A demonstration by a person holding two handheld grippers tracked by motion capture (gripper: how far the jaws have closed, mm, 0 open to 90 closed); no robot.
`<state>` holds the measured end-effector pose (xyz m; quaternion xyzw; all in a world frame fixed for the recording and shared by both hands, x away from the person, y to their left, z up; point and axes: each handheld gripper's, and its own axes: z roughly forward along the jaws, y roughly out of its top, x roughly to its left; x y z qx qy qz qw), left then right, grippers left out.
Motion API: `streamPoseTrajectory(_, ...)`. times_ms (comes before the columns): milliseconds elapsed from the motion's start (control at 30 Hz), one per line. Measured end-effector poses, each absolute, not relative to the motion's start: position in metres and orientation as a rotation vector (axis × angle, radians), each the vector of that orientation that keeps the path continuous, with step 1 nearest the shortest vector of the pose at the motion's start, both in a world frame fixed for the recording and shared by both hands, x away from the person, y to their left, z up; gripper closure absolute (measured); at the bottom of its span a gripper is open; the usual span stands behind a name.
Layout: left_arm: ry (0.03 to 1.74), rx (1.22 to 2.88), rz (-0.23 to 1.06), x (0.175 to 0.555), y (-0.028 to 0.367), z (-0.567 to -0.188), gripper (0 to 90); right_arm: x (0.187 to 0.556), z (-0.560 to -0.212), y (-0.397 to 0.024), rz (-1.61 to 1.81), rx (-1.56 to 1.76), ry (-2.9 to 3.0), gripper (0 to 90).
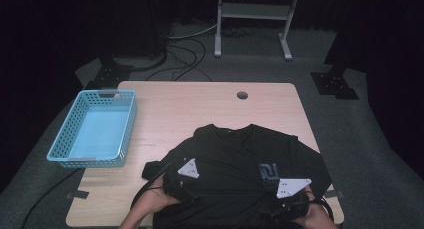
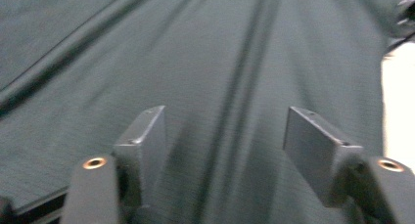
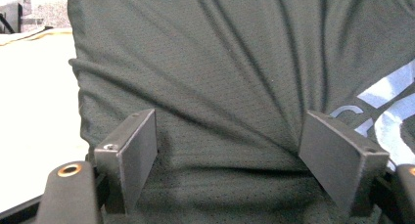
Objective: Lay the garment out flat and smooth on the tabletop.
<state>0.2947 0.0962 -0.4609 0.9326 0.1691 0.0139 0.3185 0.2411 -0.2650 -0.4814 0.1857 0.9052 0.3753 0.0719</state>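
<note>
Wooden table (image 1: 165, 114) bears black T-shirt (image 1: 235, 154); both grippers' jaws gape over it.

A light blue basket (image 1: 95, 129) sat on the wooden table (image 1: 170, 109); beyond it, cables (image 1: 185, 51) and a white stand (image 1: 252, 19).

I see the shirt (image 1: 240, 164) lying on the table (image 1: 200, 109) at its near edge, right of centre, with the basket (image 1: 95, 129) on the table's left side well apart from it, and my left gripper (image 1: 182, 181) and right gripper (image 1: 290, 201) over the shirt's near part.
</note>
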Motion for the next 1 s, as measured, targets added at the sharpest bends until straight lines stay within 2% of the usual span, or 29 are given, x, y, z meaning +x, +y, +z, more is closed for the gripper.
streamPoseTrajectory(100,0.516,2.454,0.072,0.291,0.110,-0.463,19.6,0.241,-0.482,-0.265,1.134,0.559,2.716,22.2)
streamPoseTrajectory(200,0.616,2.434,0.108,0.279,0.143,-0.462,18.4,0.241,-0.483,-0.267,1.151,0.557,2.709,22.4)
streamPoseTrajectory(467,0.757,2.376,0.196,0.256,0.200,-0.451,16.4,0.241,-0.483,-0.267,1.156,0.557,2.702,22.2)
streamPoseTrajectory(700,0.682,2.342,0.190,0.255,0.188,-0.440,16.4,0.241,-0.482,-0.265,1.138,0.561,2.711,21.8)
streamPoseTrajectory(1000,0.638,2.375,0.165,0.277,0.155,-0.456,13.8,0.242,-0.479,-0.259,1.088,0.593,2.739,18.5)
